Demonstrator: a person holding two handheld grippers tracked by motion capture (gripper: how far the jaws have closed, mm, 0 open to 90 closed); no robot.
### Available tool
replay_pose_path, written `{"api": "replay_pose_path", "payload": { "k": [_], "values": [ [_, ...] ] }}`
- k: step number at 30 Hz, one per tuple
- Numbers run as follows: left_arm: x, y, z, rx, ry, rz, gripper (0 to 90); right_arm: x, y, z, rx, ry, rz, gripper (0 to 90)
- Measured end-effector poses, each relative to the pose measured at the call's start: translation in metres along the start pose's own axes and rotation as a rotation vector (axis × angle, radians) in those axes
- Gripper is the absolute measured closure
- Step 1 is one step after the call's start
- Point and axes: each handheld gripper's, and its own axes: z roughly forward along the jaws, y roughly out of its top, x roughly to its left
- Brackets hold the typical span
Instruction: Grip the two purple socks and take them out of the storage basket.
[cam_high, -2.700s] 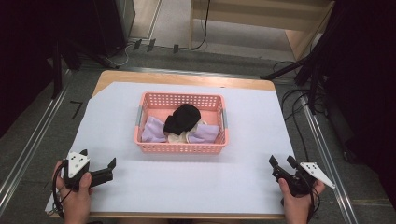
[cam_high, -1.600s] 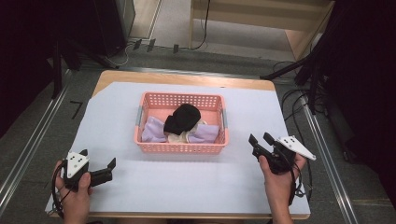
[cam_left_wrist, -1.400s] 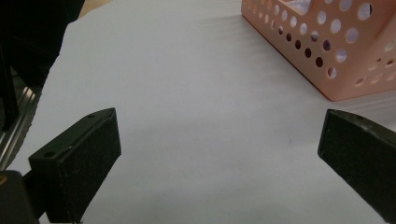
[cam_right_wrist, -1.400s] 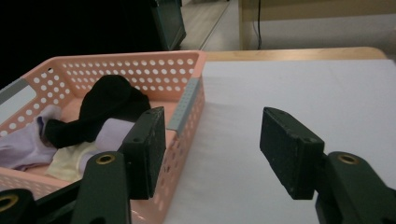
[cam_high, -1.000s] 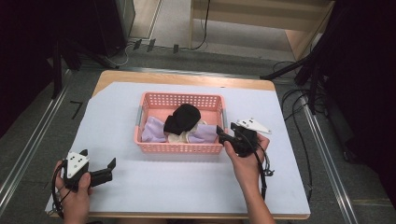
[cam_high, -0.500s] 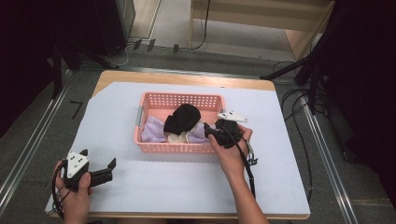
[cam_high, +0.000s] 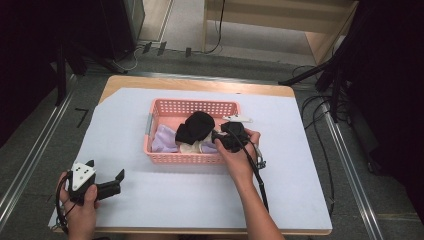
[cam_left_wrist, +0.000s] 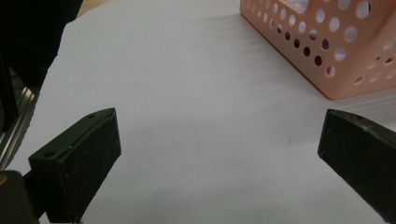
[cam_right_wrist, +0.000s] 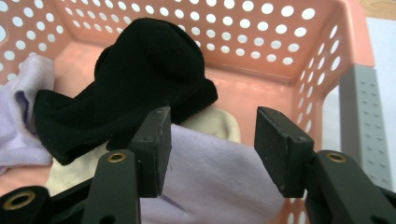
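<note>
Pink basket (cam_high: 192, 159), centre of table, is holding a black sock (cam_right_wrist: 126, 88) piled over lilac cloth (cam_right_wrist: 219, 177). Right gripper (cam_right_wrist: 210, 140), having travelled in from the near right edge, is now hanging jaws parted over the lilac cloth, apparently readying a pick. Left gripper (cam_high: 102, 185) is resting released at near left.

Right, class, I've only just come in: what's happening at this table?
A person holds a hand-held gripper in each hand. The right hand-held gripper reaches into the pink basket, jaws open above a lilac cloth beside a black sock; nothing is gripped. The left hand-held gripper rests open on the white table cover.
</note>
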Motion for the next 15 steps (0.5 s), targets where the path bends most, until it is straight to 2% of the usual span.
{"api": "replay_pose_path", "payload": {
  "k": [4,8,12,15],
  "values": [
    [0.0,0.0,0.0,-0.002,-0.002,0.001,0.1,0.002,0.002,0.004,0.013,0.0,0.006,46.7],
    [0.0,0.0,0.0,-0.001,-0.002,0.001,0.1,0.005,0.003,0.007,0.035,0.022,0.011,44.1],
    [0.0,0.0,0.0,0.0,-0.002,0.001,0.2,0.011,0.002,0.011,0.067,0.037,-0.002,40.2],
    [0.0,0.0,0.0,-0.001,-0.003,0.001,0.1,0.016,0.001,0.016,0.098,-0.015,-0.043,44.0]
  ]
}}
